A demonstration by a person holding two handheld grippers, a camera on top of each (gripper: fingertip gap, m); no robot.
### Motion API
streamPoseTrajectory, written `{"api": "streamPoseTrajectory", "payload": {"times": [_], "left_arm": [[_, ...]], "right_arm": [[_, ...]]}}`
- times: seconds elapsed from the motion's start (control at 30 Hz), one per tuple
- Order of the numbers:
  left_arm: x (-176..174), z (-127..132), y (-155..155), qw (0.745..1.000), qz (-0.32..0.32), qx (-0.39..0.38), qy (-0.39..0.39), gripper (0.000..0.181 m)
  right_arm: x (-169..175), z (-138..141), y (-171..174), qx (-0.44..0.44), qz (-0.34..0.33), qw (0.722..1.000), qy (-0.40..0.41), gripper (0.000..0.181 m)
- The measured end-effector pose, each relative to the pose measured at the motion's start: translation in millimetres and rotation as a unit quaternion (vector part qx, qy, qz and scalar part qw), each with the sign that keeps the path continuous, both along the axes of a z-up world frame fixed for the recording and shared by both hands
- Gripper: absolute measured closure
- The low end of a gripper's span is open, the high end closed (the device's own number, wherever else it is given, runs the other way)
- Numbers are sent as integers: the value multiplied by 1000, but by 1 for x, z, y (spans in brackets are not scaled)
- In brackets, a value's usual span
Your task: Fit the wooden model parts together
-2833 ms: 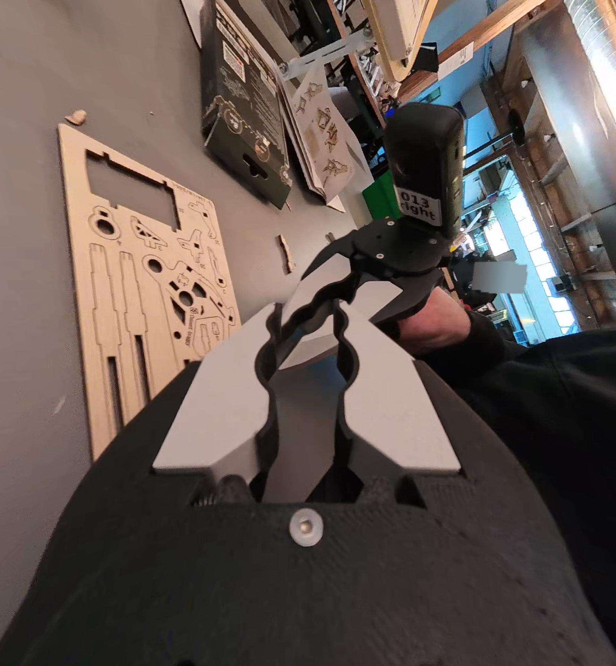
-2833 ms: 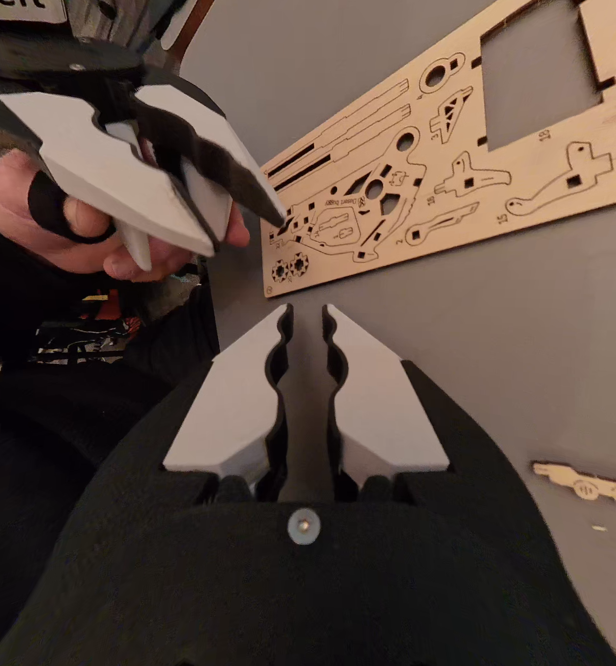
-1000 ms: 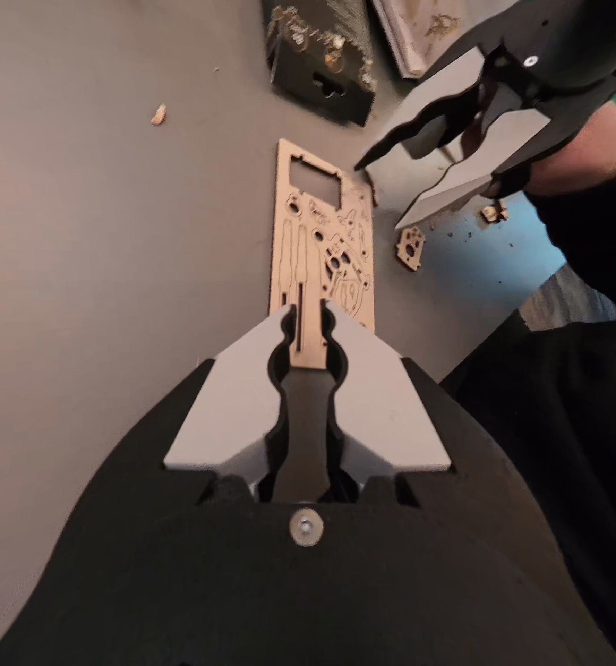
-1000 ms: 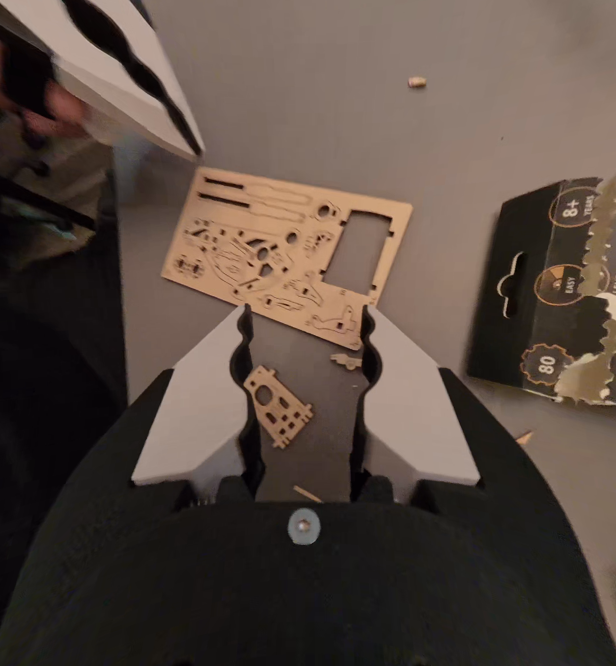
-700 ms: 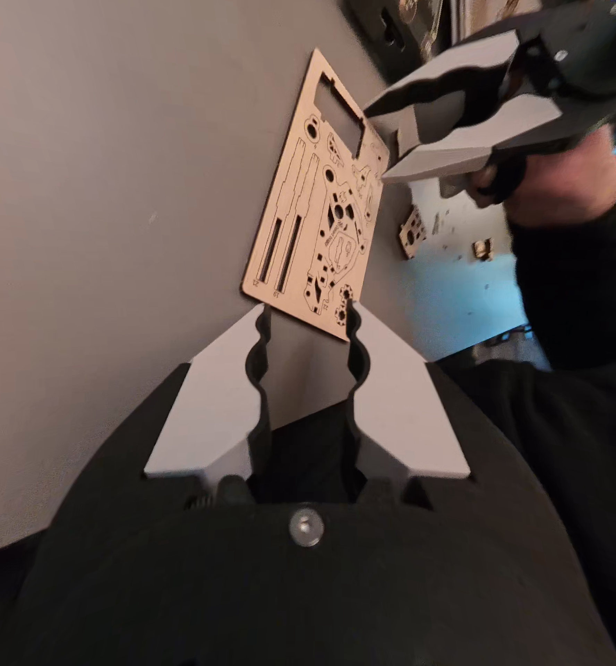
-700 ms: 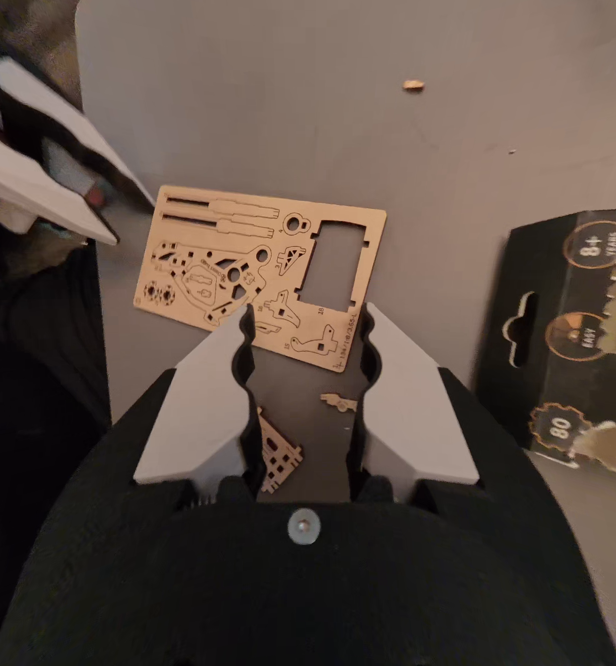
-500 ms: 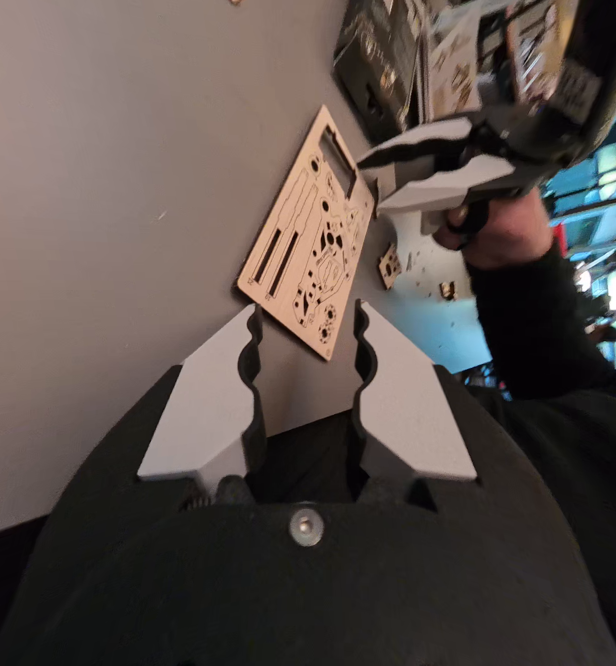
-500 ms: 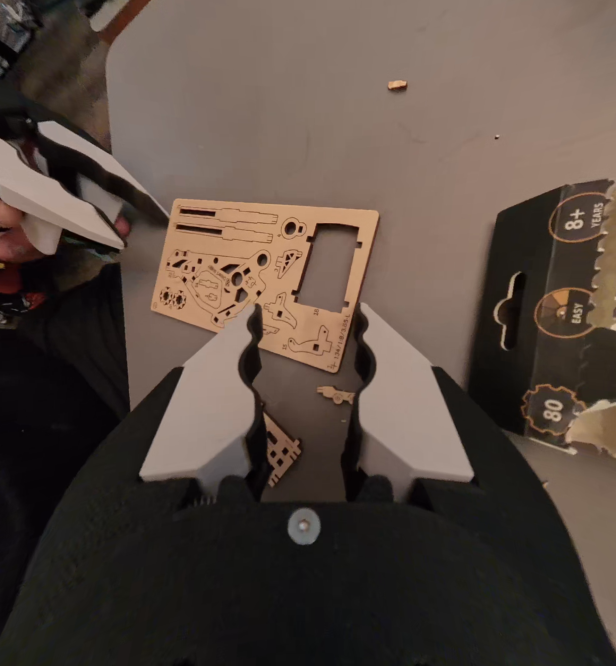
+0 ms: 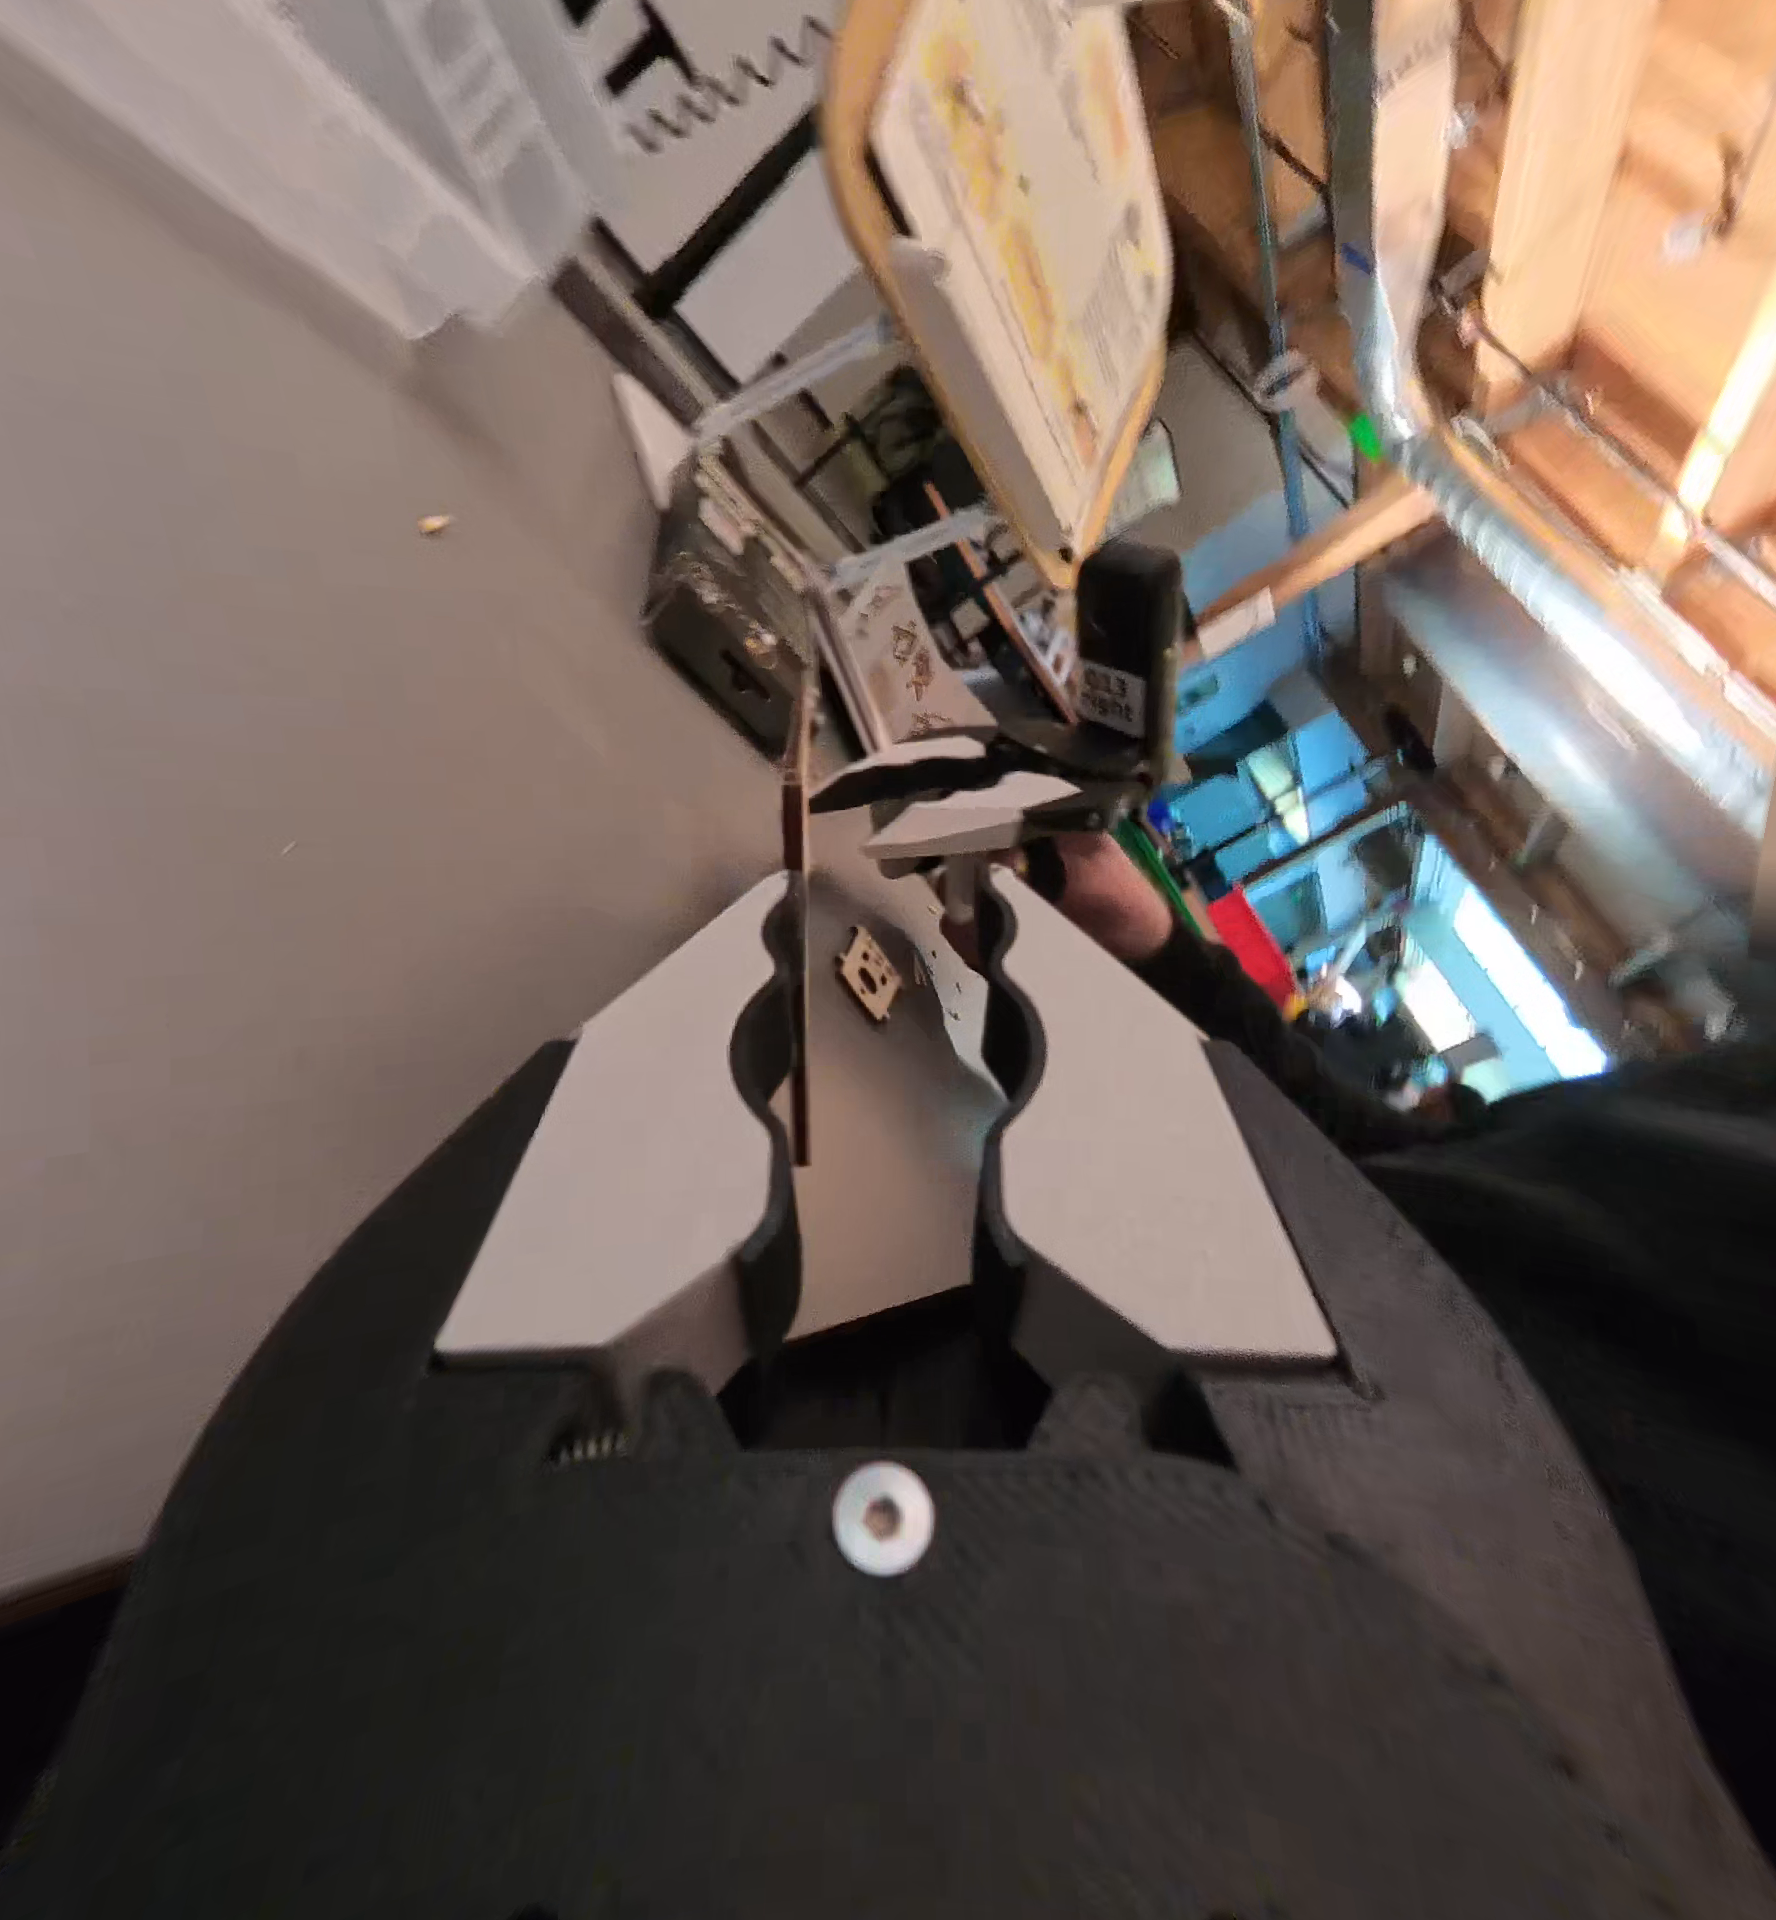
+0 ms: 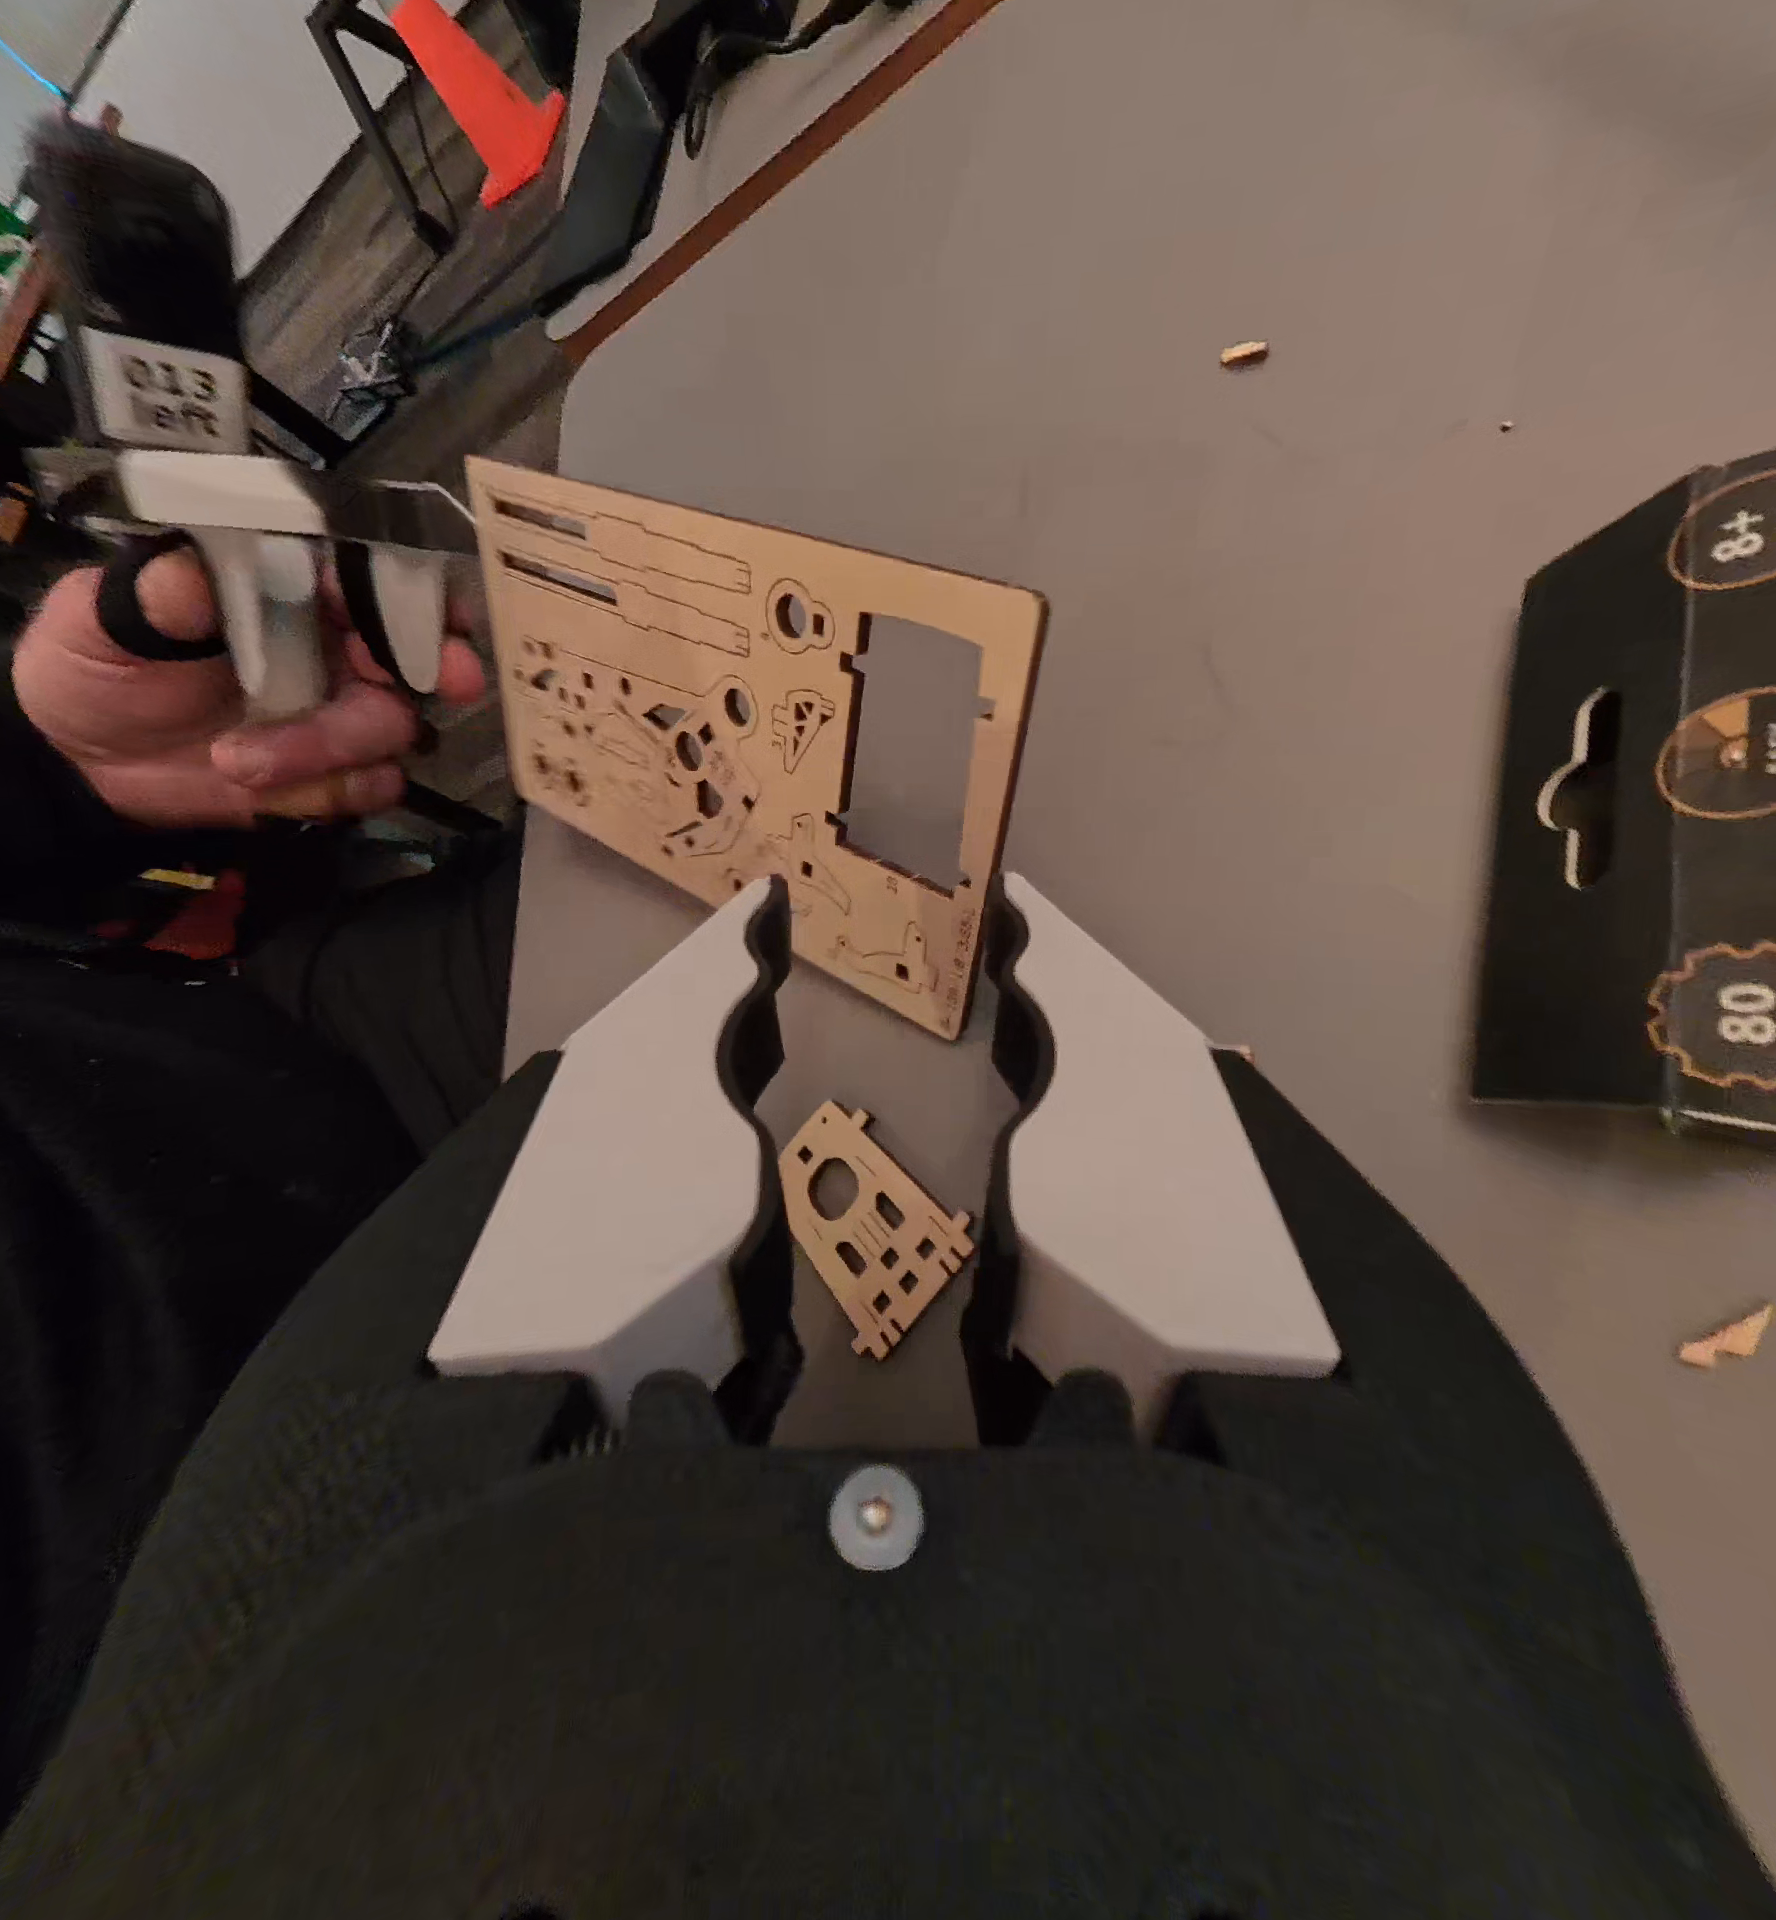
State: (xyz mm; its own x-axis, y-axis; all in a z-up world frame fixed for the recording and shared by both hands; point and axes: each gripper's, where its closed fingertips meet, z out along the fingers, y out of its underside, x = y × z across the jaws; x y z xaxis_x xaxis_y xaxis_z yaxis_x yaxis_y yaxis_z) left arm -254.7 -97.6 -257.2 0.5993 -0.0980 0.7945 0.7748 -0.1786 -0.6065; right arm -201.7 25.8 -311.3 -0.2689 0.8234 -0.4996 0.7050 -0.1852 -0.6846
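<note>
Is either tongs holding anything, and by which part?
Nothing is clamped. The left tongs and right tongs are both open; the wooden parts sheet stands tilted up inside the left tongs' gap, against one finger, unpinched.

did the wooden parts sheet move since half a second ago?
Yes. The wooden parts sheet now stands tilted up on edge off the grey table, between the left gripper's fingers.

A grey table was seen carrying a small cut-out wooden part, a black printed box well to its right, and scattered wood scraps. The perforated wooden sheet was tilted up, its lower corner near the tabletop.
</note>
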Motion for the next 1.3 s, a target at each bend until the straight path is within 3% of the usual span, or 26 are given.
{"api": "streamPoseTrajectory", "payload": {"times": [0.1, 0.17, 0.37, 0.5, 0.7, 0.73, 0.77, 0.8, 0.87, 1.0, 1.07, 1.17, 1.3], "left_arm": [[0, 3, 4, 999, -23, 3, 47, 146], [-3, 9, 6, 999, -29, 26, 14, 150], [16, 43, 19, 990, -71, 118, 15, 164], [26, 53, 32, 986, -93, 129, 41, 150], [22, 72, 50, 977, -75, 190, -57, 137], [29, 71, 55, 976, -87, 190, -68, 137], [30, 71, 59, 973, -83, 197, -90, 137], [29, 66, 66, 974, -71, 185, -108, 131], [39, 53, 80, 988, -70, 125, -56, 118], [31, 11, 93, 998, -55, -27, 20, 150], [25, -2, 94, 997, -44, -66, 23, 181], [25, -7, 96, 995, -44, -77, 44, 181], [15, 1, 91, 995, -43, -50, 74, 181]], "right_arm": [[3, 0, 5, 18, -3, 1000, 7, 149], [3, 1, 6, 31, -3, 999, 14, 153], [4, 0, 9, 54, -11, 998, 31, 161], [7, -9, 18, 62, -26, 997, 23, 159], [6, -11, 19, 86, -28, 996, 14, 162], [5, -9, 15, 86, -21, 996, 19, 179], [4, -9, 14, 90, -22, 996, 19, 178], [3, -10, 13, 99, -22, 995, 15, 180], [0, -7, 13, 115, -27, 993, 20, 181], [2, -11, 20, 136, -26, 990, 6, 181], [3, -13, 16, 120, -22, 993, 4, 181], [2, -8, 9, 105, -13, 994, 12, 178], [4, 14, 33, 80, -51, 995, 32, 149]]}}
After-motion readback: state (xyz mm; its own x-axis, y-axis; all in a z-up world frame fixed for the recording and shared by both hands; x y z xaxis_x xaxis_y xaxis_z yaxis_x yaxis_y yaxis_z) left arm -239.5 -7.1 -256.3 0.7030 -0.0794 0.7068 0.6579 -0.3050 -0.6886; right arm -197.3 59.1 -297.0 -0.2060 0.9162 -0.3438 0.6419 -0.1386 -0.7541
